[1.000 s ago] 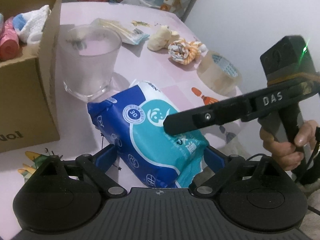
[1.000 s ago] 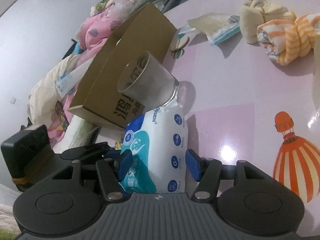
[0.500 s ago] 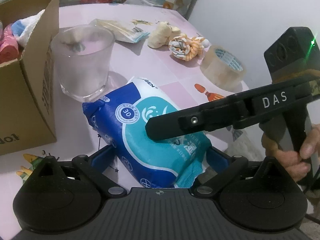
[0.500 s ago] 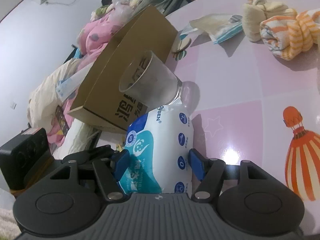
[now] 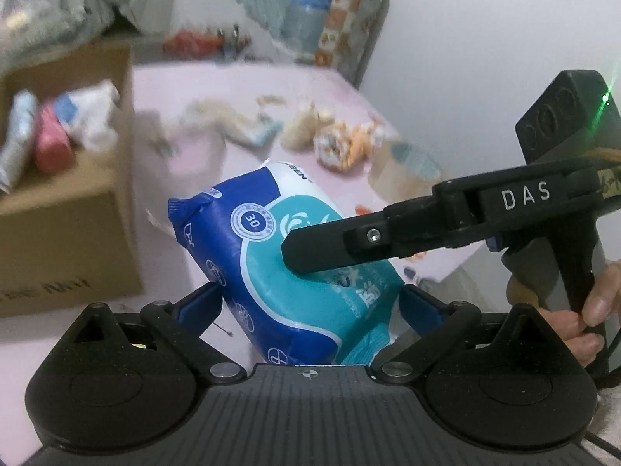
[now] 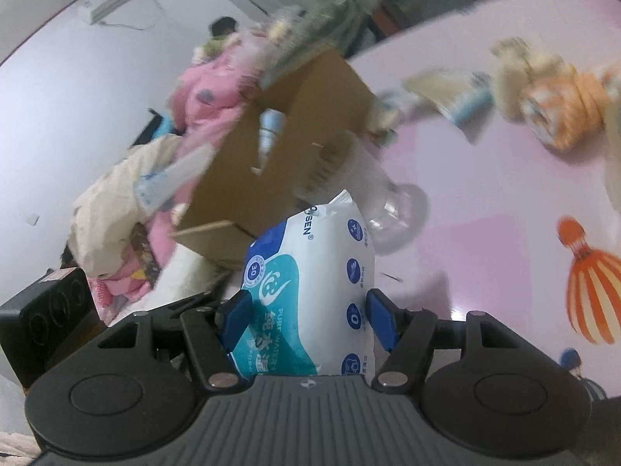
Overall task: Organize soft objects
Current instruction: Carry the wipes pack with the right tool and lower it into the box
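Observation:
A blue, teal and white pack of wet wipes (image 5: 287, 256) is held off the pink table by both grippers. My left gripper (image 5: 310, 306) is shut on its near end. My right gripper (image 6: 306, 310) is shut on the same pack (image 6: 310, 279), and its black finger (image 5: 349, 240) crosses the pack in the left wrist view. The cardboard box (image 5: 66, 209) stands to the left with rolled cloths inside. It also shows in the right wrist view (image 6: 283, 147).
A clear glass (image 6: 372, 190) stands by the box. Rolled orange-striped and cream cloths (image 5: 341, 143), a flat wrapped packet (image 5: 240, 124) and a tape roll (image 5: 411, 163) lie further back on the table. Bedding is piled beyond the box (image 6: 155, 178).
Both grippers have lifted the wipes pack up from the table and tilted it; the views have swung, and the background is blurred by the motion.

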Motion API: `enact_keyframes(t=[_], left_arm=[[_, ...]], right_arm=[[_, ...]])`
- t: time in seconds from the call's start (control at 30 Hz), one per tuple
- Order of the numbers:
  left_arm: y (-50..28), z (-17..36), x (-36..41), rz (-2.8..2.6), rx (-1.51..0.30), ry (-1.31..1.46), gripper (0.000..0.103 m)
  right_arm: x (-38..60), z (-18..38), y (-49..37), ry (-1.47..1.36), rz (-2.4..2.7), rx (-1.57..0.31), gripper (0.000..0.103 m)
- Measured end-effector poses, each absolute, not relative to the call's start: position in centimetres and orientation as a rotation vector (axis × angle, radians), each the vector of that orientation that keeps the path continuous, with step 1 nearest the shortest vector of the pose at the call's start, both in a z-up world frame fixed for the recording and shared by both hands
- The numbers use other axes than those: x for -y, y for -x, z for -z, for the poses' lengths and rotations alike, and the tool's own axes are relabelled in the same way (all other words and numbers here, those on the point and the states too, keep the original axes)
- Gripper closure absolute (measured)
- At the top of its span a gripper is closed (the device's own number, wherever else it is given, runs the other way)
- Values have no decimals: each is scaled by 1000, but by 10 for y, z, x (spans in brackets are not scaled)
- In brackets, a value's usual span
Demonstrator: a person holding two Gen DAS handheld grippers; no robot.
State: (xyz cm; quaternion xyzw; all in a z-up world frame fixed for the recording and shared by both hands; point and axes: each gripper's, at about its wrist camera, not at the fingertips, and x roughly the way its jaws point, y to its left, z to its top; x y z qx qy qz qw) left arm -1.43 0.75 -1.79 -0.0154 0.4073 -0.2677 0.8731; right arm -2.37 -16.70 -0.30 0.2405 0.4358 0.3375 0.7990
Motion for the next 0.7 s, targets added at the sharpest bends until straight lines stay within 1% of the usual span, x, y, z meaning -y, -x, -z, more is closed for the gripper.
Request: enact_keyframes(t=[0.17,0.37,0.57,0.7], left_arm=[[29,-21,-26,495,-765,18,5],[25,-62,-58,393,-703,-2,5],[-5,-86,-98,300,-712,19,5],[-39,-89,-128,252,-754,76,5]], right_arm=[[147,-34,23,-487,-801,-858,37],[105,-71,-3,-475,-911,-821,37],[50,-94,-52,-463,-982,-861,37],[13,-98,-93,-457,-991,-938,37]])
